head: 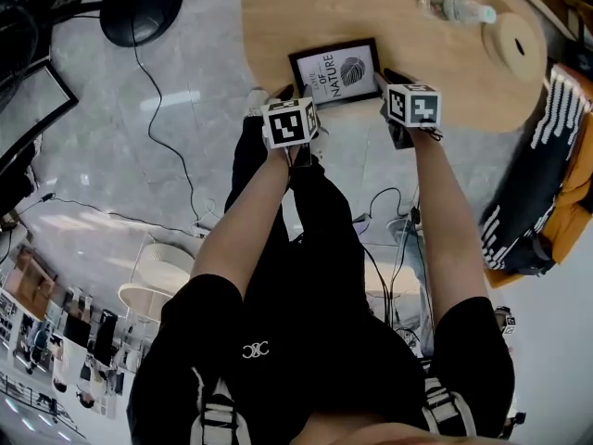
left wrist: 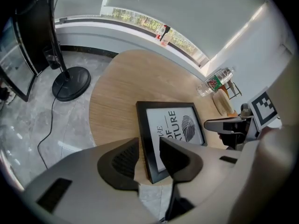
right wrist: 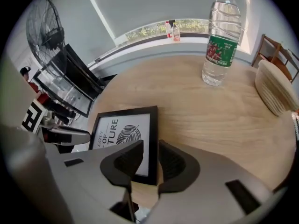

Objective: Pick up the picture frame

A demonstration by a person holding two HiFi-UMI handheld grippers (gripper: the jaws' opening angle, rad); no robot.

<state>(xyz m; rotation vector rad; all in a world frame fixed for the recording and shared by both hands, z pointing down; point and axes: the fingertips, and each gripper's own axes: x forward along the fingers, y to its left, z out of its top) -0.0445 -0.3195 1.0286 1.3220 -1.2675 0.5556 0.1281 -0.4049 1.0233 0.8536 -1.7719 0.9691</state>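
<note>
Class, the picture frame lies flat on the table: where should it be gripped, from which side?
Grip the picture frame by its thin side rails: left gripper on the left rail, right gripper on the right. It lies flat on the table, near its edge, so probably come steeply from above, jaws straddling each rail.

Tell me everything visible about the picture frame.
The picture frame is a slim black rectangle around a white print with a dark leaf and the word NATURE. It lies flat, face up, at the near edge of the wooden table. The left gripper and right gripper straddle its side edges, jaws open.
</note>
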